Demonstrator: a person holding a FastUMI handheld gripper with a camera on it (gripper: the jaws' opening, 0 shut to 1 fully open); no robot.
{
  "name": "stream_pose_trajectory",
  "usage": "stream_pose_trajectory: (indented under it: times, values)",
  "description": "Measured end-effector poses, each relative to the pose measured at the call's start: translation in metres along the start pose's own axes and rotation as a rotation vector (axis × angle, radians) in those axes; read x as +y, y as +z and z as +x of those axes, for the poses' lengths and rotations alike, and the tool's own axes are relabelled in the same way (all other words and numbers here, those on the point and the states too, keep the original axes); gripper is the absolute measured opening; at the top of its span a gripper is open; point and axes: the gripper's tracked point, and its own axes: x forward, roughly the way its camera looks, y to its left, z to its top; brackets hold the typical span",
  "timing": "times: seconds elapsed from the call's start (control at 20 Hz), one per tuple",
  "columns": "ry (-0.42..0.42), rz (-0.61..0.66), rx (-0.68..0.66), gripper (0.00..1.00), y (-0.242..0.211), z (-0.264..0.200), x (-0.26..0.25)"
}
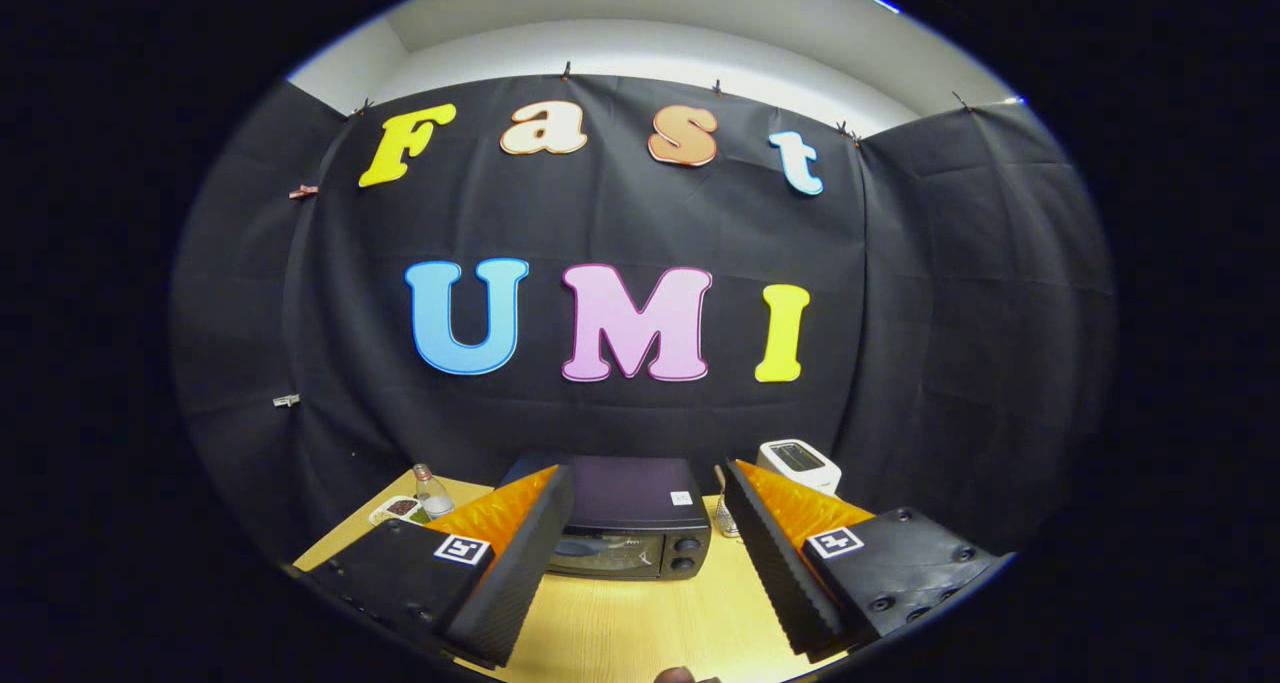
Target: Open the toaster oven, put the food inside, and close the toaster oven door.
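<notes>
A: Gripper?
B: Fingers spread wide, nothing between the pads, touching nothing. They hang above the table, raised off its surface.

A: Oven?
B: Oven at 12 o'clock, just ahead of the fingers and framed in the gap between them. Dark box, door shut, glass front facing the gripper. Two knobs stacked on the front at the right side. Small pale sticker on the top panel, toward 1 o'clock.

A: Food?
B: Cannot tell for sure. A small brown thing shows at 6 o'clock, at the near table edge, mostly cut off; too little to name.

A: Anything else on the table?
B: At 10 o'clock from the oven, beyond the left finger: a small glass bottle, upright, and just beside it a shallow dish with dark and green contents. At 2 o'clock, beyond the right finger: a white toaster, back near the wall. A small clear object between oven and right finger, partly hidden; unclear.

A: Surface?
B: Light wood, bare between fingers and oven.
</notes>
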Motion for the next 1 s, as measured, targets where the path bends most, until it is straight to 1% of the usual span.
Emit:
stream_pose_trajectory:
  times: [0.3,0.5,1.0]
  values:
    - [-0.029,0.005,-0.028,0.99,0.01,-0.015,-0.017]
    - [-0.038,0.049,-0.027,0.99,0.013,-0.015,-0.022]
    - [-0.047,0.038,-0.015,0.99,0.006,-0.019,-0.023]
